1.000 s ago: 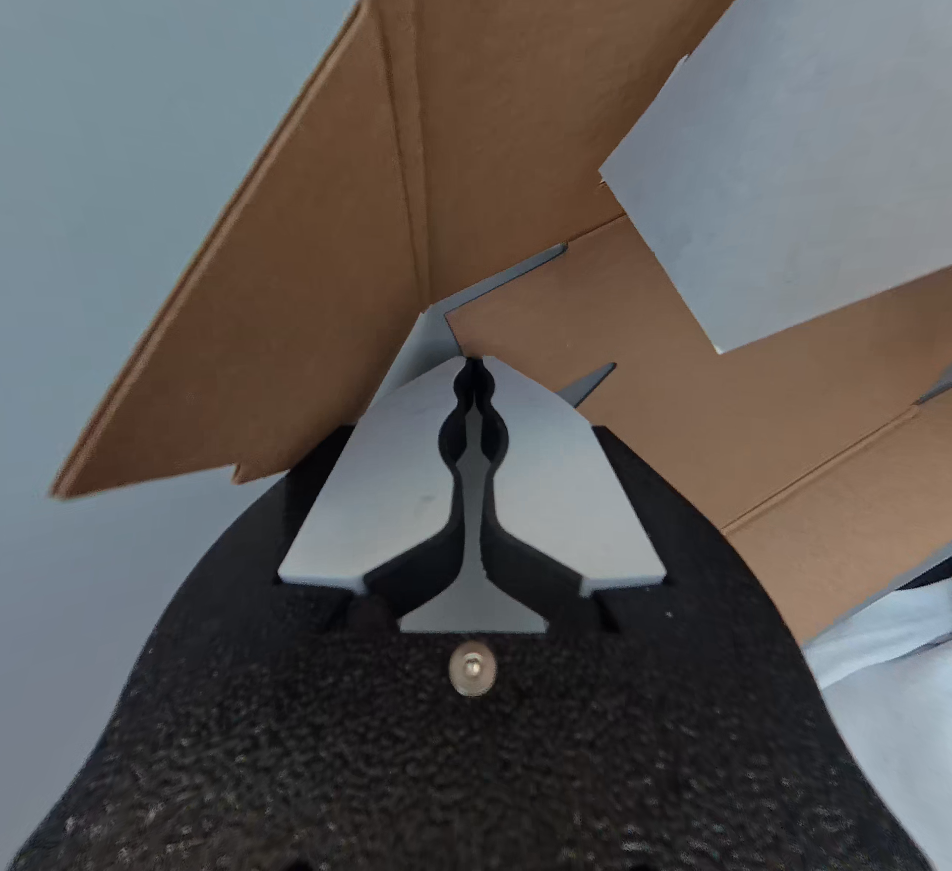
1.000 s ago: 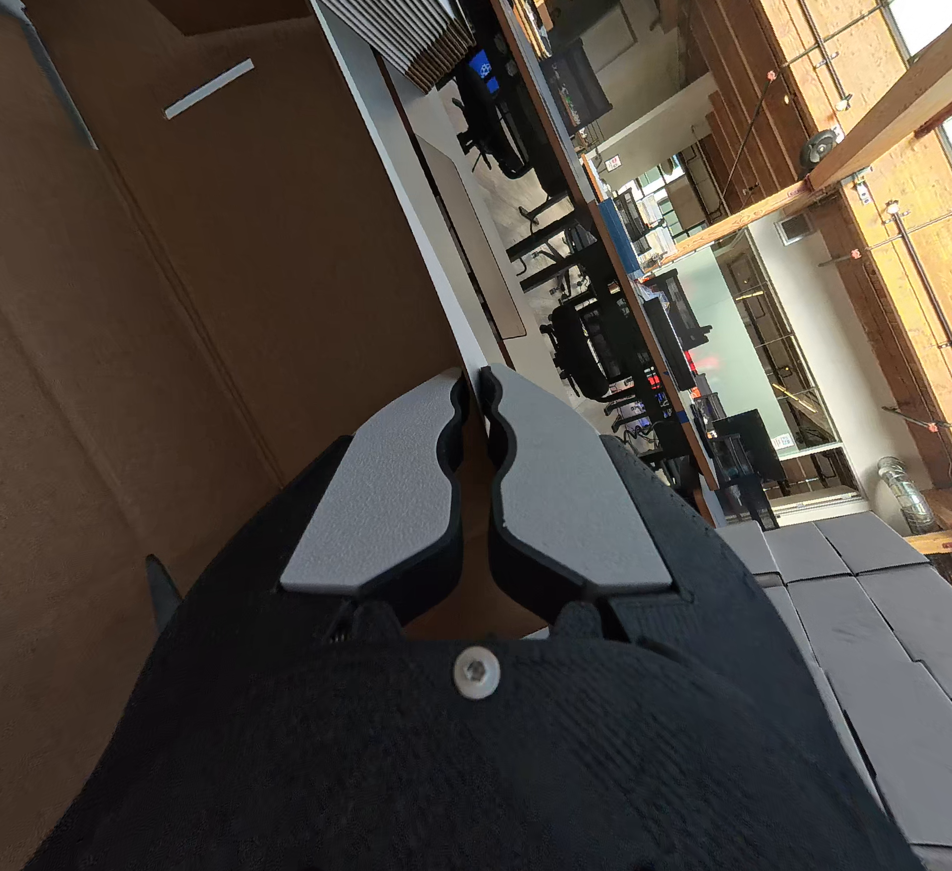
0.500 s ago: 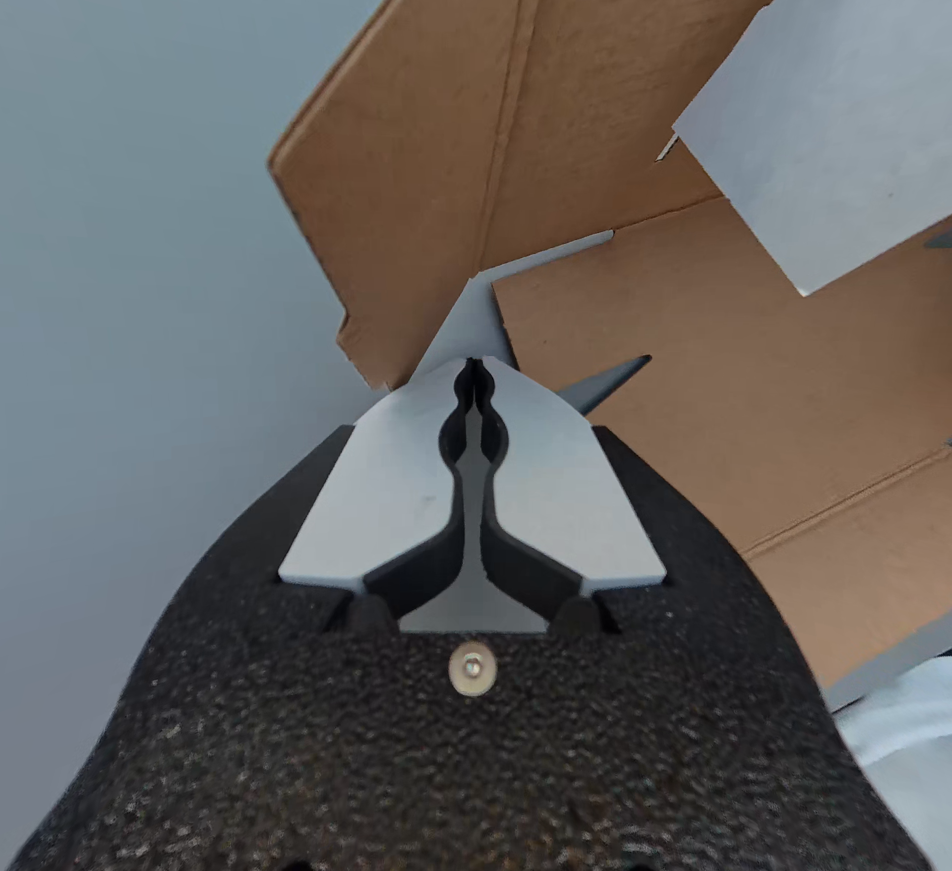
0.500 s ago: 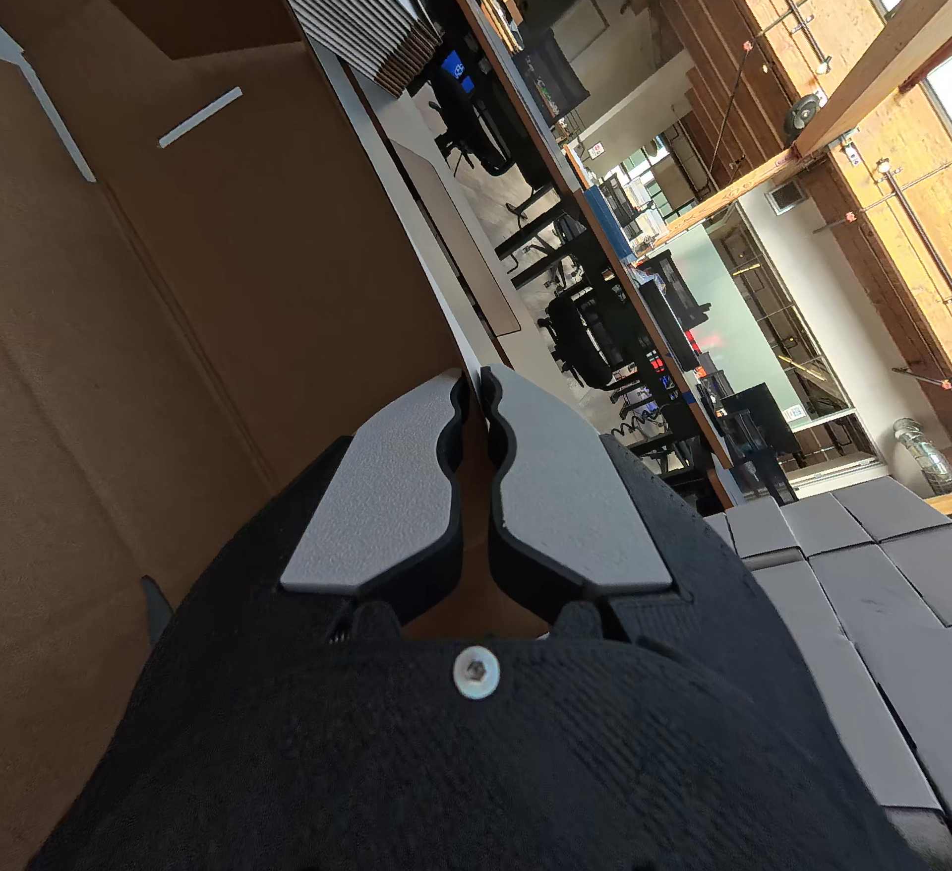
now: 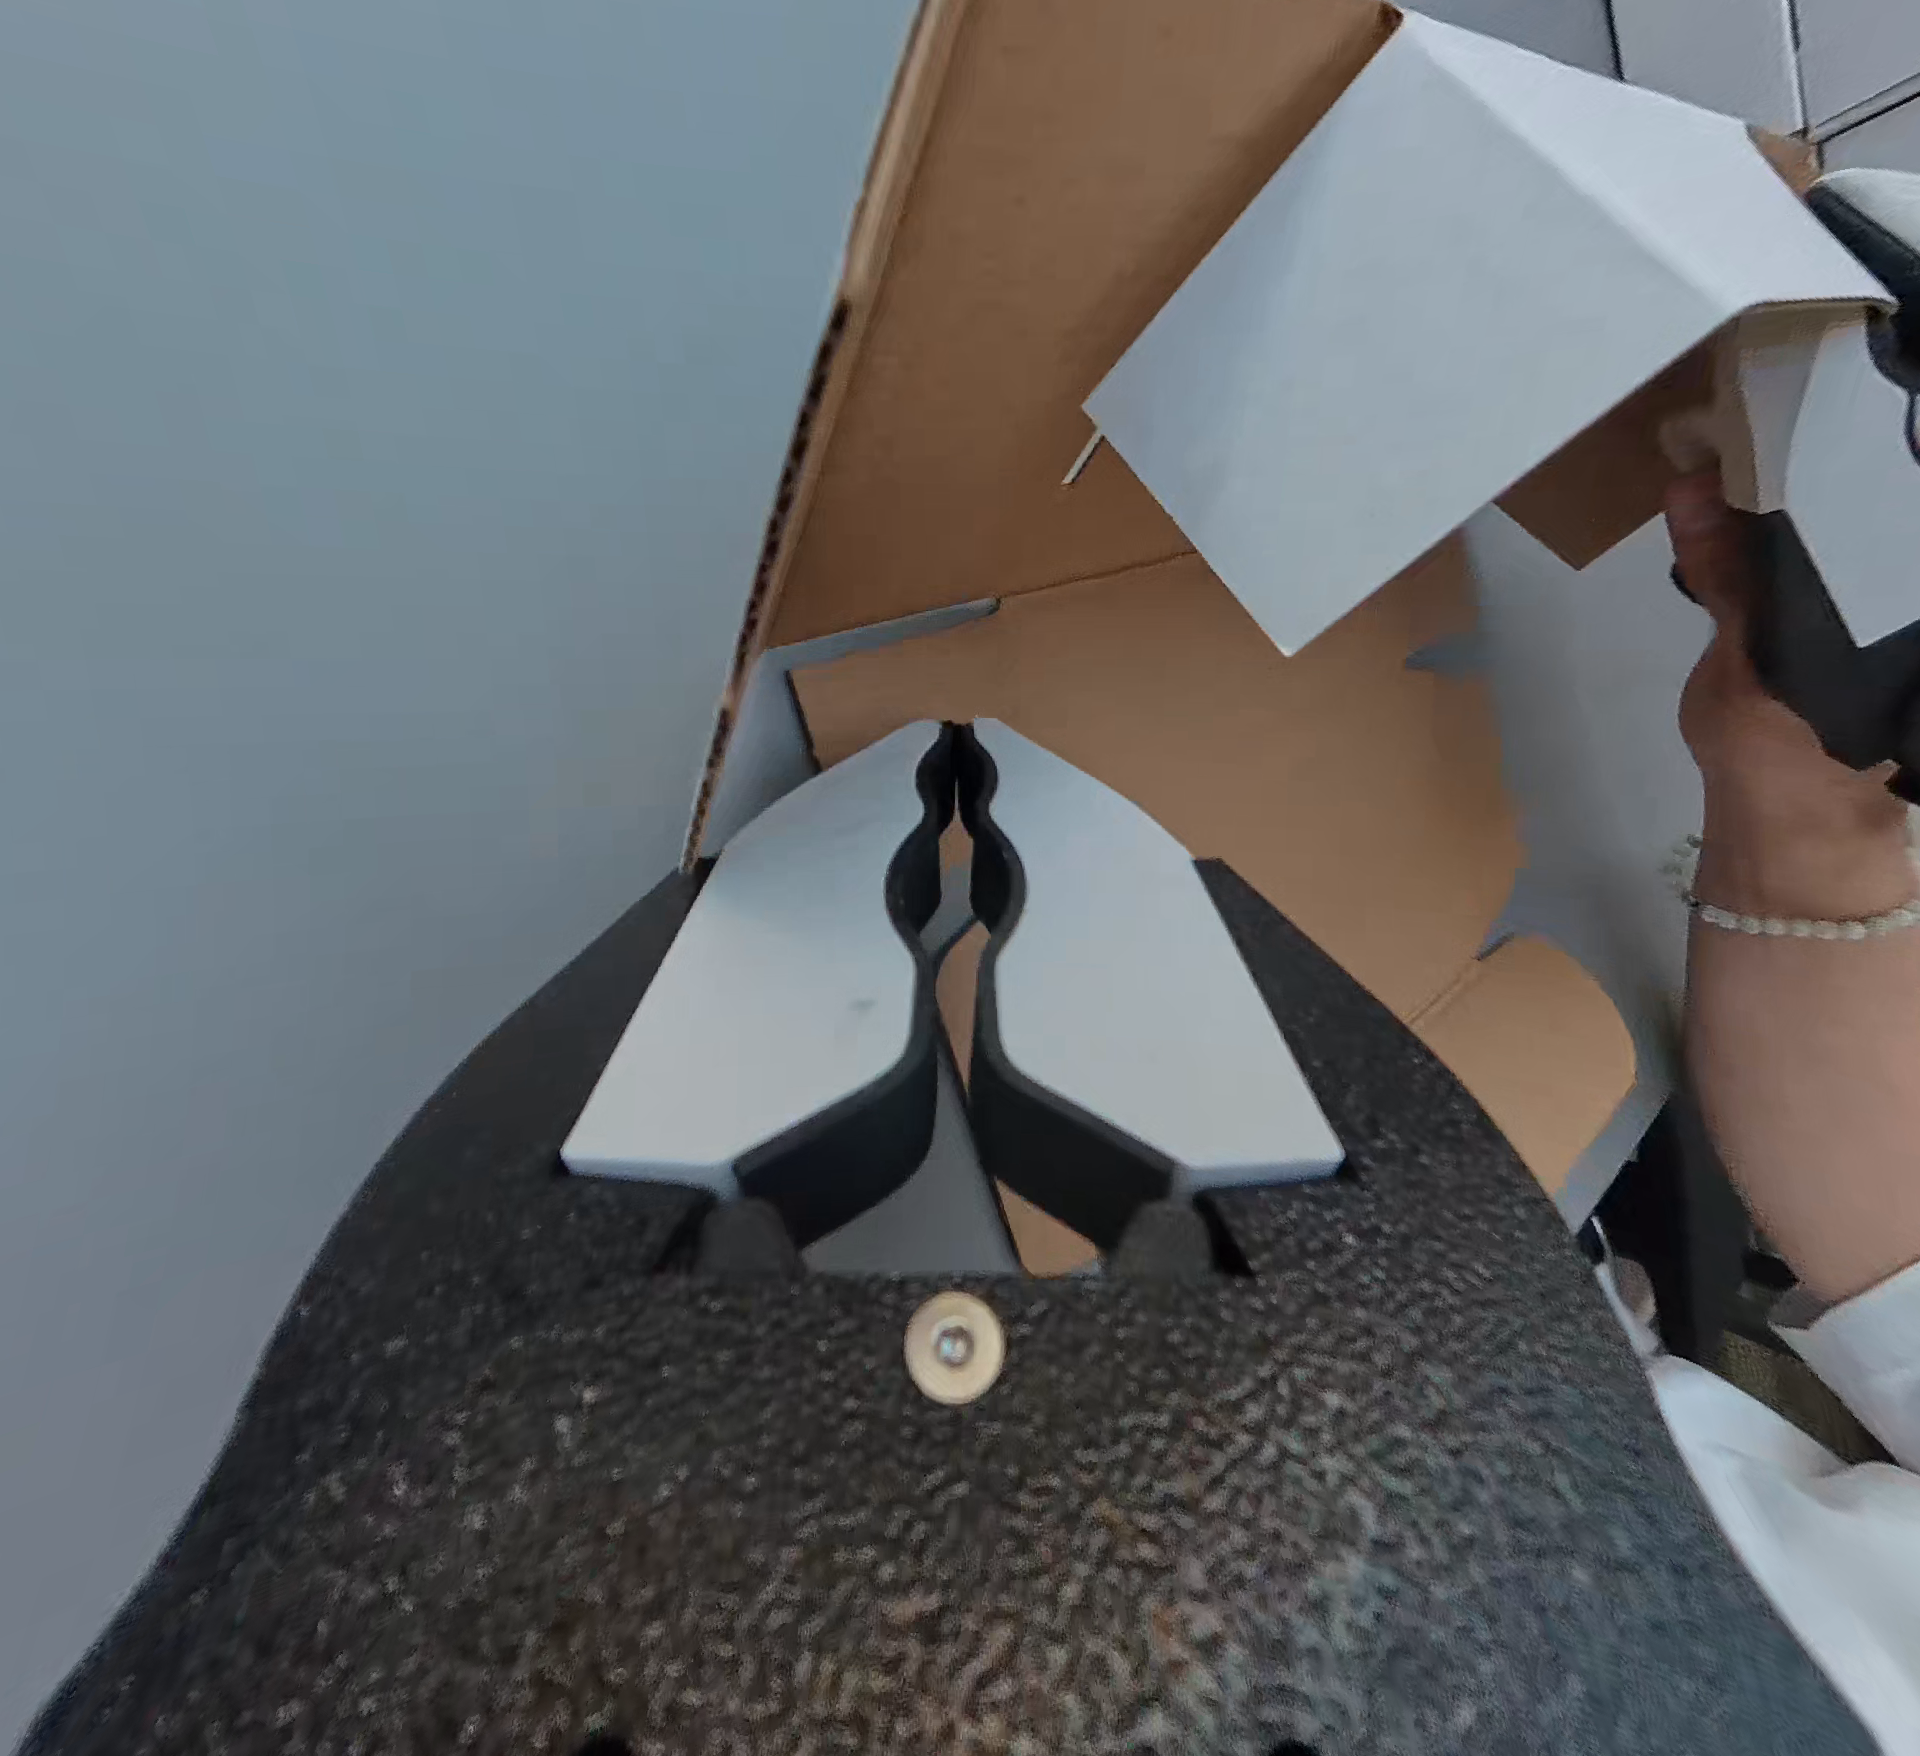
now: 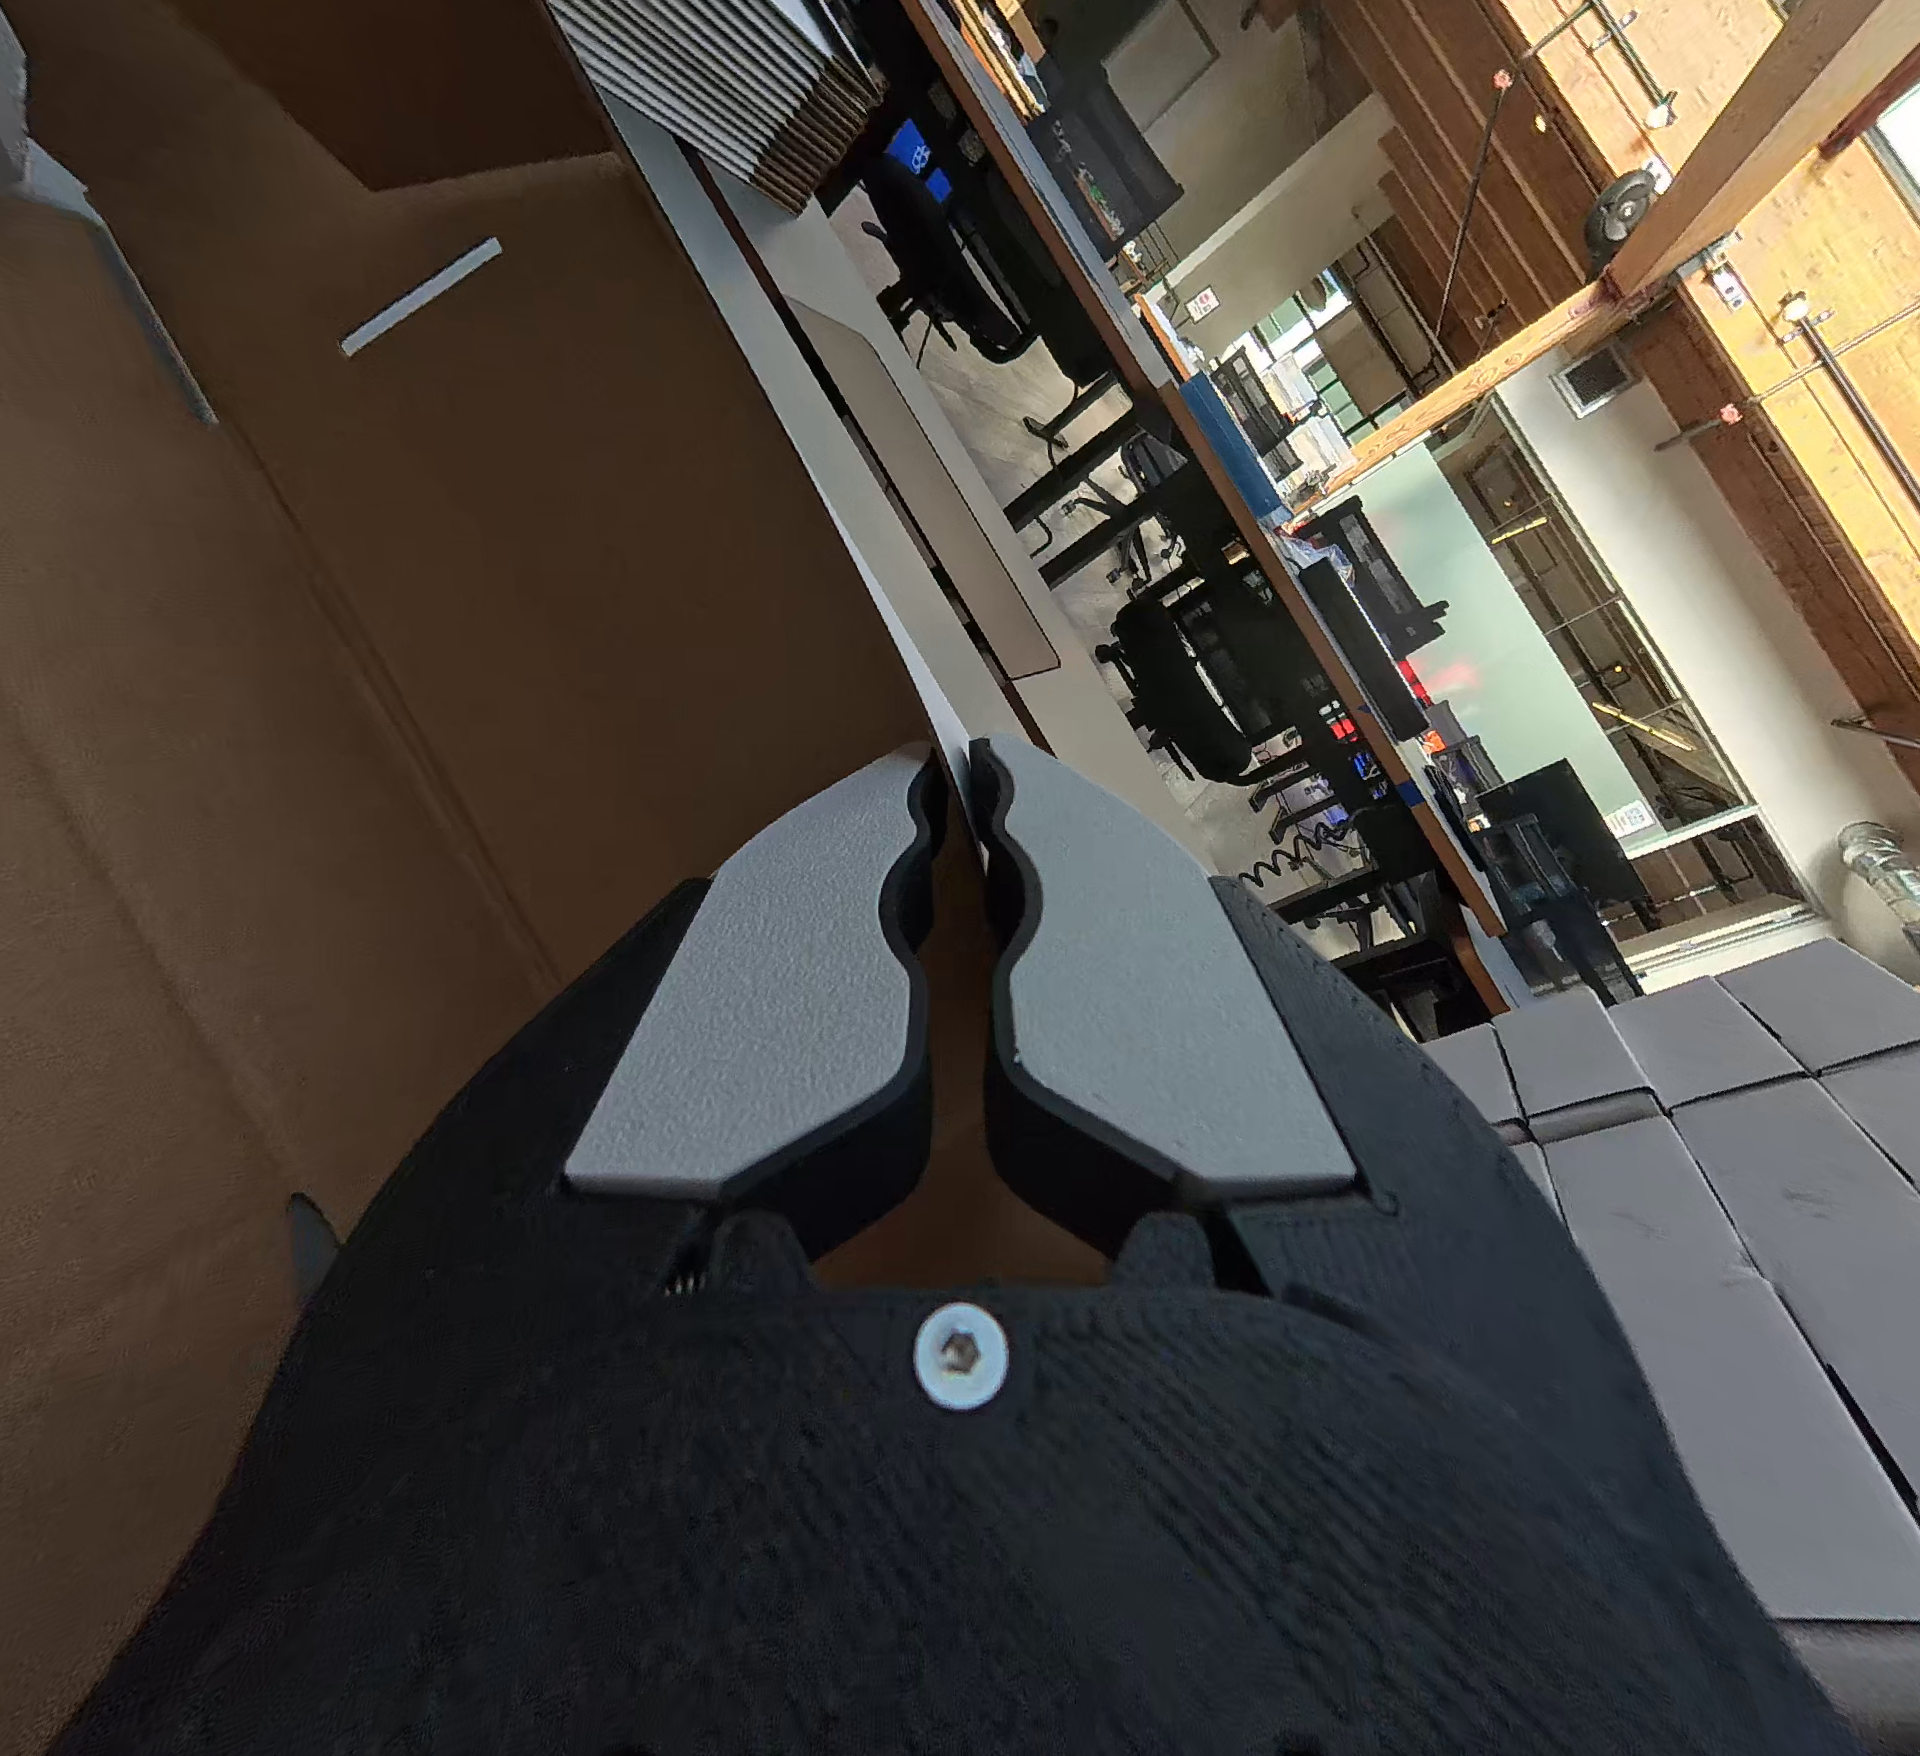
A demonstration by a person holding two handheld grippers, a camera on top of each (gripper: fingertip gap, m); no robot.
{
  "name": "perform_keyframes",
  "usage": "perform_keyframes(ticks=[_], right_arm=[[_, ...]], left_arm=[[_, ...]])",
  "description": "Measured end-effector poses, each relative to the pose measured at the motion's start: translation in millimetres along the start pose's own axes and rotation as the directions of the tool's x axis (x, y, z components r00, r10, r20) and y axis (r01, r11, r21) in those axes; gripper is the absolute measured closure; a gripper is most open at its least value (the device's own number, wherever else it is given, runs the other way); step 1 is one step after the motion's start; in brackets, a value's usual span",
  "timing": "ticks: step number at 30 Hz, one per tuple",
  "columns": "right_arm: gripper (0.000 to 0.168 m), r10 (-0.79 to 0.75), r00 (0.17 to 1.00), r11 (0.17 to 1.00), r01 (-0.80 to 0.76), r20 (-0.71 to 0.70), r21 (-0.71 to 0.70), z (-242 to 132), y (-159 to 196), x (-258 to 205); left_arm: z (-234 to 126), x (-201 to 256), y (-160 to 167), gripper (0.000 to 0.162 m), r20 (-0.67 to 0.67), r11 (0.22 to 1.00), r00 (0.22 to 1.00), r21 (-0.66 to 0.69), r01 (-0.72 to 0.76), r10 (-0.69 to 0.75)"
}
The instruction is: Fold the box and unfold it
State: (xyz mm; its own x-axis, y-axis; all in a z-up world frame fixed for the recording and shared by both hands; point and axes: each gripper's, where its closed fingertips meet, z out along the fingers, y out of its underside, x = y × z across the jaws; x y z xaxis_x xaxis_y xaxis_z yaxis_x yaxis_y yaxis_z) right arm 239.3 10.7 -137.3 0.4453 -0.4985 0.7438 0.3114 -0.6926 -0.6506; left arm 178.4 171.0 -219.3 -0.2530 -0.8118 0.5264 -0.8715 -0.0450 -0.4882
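Left gripper [image 5: 953,738]: fingertips pressed together, a thin edge of the cardboard box [image 5: 1049,272] running between the fingers, so it is clamped on a panel of the box. The box is a partly folded corrugated blank, brown inside and white outside, held up off the pale grey table [image 5: 312,356]. In the left wrist view one tall brown panel stands steeply above the fingers with its fluted edge showing on the left; a white-faced flap [image 5: 1455,314] folds over it from the upper right, and a brown tabbed flap [image 5: 1527,1062] hangs low on the right. At the right edge of that view a person's hand [image 5: 1766,771] with a beaded bracelet [image 5: 1797,917] grips the black handle of the other tool, next to the white flap. Right gripper [image 6: 958,756]: fingers nearly together with the box's white-edged wall pinched between the tips, brown card visible in the gap behind them. The brown inner panels of the box fill the left half of the right wrist view, one with a narrow slot [image 6: 421,296]. Beyond the box: a stack of flat cardboard blanks [image 6: 707,75], black office chairs [image 6: 1184,667], long desks, and a row of closed grey-white boxes [image 6: 1683,1114] at lower right.
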Motion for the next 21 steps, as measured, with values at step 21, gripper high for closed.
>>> perform_keyframes(ticks=[21], right_arm=[[0.164, 0.14, 0.99, 0.99, -0.141, 0.008, 0.017, 0.3, 9.2, 9.5]], left_arm=[[-5.1, -24.1, 2.9, 0.162, 0.111, 0.999, 0.993, 0.03, -0.033, 0.03]])
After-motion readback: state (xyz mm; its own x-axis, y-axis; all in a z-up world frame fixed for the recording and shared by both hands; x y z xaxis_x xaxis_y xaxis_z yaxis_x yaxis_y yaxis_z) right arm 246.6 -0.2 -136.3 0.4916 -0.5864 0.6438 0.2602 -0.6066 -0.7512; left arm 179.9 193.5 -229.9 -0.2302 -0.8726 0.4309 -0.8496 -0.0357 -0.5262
